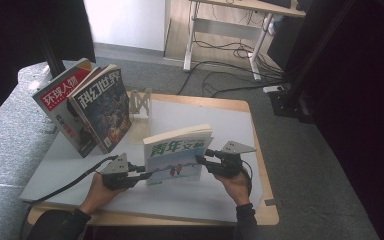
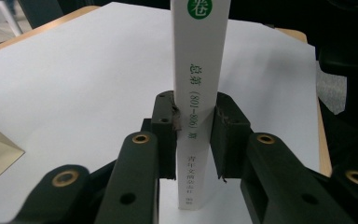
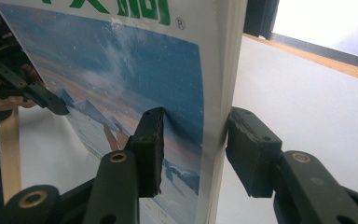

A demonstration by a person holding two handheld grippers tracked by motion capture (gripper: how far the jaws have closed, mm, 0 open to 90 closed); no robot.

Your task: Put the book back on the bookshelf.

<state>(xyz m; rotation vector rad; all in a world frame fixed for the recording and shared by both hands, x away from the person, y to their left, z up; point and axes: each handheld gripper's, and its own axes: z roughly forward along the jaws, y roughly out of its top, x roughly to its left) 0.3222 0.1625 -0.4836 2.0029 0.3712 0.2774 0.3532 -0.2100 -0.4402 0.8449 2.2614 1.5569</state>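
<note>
I hold the magazine (image 1: 176, 155) upright on its lower edge in the middle of the white table (image 1: 215, 195), between my two hands, with its green-lettered cover facing me. Its long axis runs left to right across the table. My left gripper (image 1: 139, 172) is clamped on the spine end – in the left gripper view both pads press the white spine (image 2: 196, 107) from either side. My right gripper (image 1: 203, 159) straddles the open page edge (image 3: 216, 140); one pad dents the cover, the other stands close to the back – I cannot tell if it really presses. The two leaning magazines (image 1: 87, 107) and the small rack (image 1: 139, 102) lie behind and to the left, so the left hand is nearer to them.
</note>
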